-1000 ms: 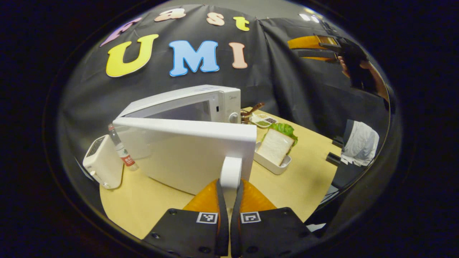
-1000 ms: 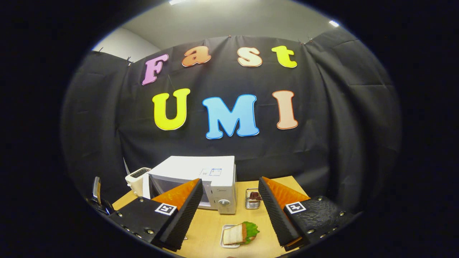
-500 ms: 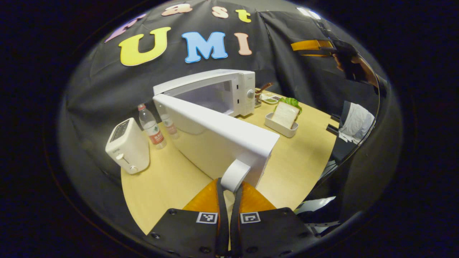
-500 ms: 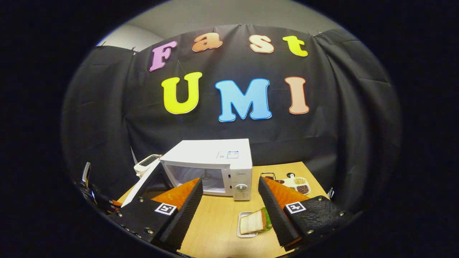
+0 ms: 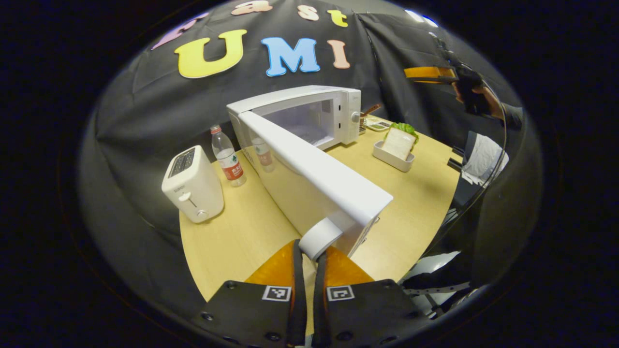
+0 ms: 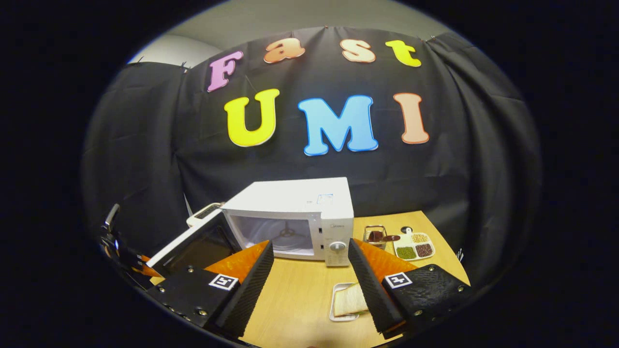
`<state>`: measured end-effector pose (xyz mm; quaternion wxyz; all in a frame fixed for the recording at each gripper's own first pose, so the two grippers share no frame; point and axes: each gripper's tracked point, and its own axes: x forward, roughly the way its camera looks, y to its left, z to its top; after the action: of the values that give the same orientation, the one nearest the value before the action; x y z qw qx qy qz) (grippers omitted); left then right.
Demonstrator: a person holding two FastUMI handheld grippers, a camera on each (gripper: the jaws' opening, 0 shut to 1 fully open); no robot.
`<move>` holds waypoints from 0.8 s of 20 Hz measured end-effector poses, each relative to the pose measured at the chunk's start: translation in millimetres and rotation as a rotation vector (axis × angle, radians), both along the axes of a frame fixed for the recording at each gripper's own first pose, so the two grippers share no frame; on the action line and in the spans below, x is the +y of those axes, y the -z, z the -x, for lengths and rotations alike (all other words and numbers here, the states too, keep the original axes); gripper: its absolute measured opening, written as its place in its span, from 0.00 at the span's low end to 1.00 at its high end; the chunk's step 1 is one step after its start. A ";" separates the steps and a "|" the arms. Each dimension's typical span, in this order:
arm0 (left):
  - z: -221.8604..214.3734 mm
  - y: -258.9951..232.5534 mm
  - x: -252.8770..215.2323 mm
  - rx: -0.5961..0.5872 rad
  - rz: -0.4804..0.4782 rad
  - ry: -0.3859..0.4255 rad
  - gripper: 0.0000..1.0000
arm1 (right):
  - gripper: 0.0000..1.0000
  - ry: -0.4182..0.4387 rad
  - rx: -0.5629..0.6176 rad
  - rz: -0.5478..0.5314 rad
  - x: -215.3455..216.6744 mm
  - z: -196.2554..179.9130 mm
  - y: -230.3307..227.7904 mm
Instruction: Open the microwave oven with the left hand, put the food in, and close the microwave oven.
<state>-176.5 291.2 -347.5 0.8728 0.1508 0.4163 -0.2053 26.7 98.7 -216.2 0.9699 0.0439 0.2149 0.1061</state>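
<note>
The white microwave (image 5: 309,113) stands at the back of the wooden table with its door (image 5: 314,179) swung wide open, so the cavity shows. My left gripper (image 5: 312,247) is shut on the door's white handle (image 5: 319,236) at the door's free edge. The food, a sandwich with lettuce in a white tray (image 5: 397,147), sits to the right of the microwave. My right gripper (image 6: 310,247) hangs open and empty above the table, facing the microwave (image 6: 300,217), with the sandwich tray (image 6: 347,302) just below its right finger. The right gripper (image 5: 430,72) and its hand are seen high at right.
A white toaster (image 5: 193,183) and a water bottle (image 5: 227,155) stand left of the door. A small wire basket (image 6: 375,235) and a divided dish of grains (image 6: 413,245) sit right of the microwave. The table edge (image 5: 416,232) lies close to the door's end.
The door has swung further open, pulled by my left gripper on its handle. The right gripper has stayed open and now faces lower, so more of the table shows.
</note>
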 end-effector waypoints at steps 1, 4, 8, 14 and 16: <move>0.6 0.0 2.5 -0.012 -0.008 -0.001 0.19 | 0.94 0.016 0.046 0.006 -15.7 -5.4 22.9; -4.8 -8.4 16.9 -0.081 -0.002 -0.063 0.42 | 0.95 0.040 0.190 0.033 -58.2 -13.6 89.4; -1.9 -18.9 31.8 -0.123 0.017 -0.141 1.00 | 0.98 0.082 0.365 -0.078 -80.6 -10.6 143.5; 28.1 -83.8 56.0 -0.286 -0.011 -0.372 1.00 | 0.98 0.100 0.524 -0.213 -90.0 2.0 191.5; 29.5 -129.6 59.0 -0.416 -0.011 -0.498 0.96 | 0.98 0.105 0.552 -0.242 -89.5 0.9 200.4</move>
<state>-206.0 350.3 -217.9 0.9618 0.0877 0.2543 0.0518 25.8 9.2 -416.6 0.8667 0.1975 0.4535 0.0649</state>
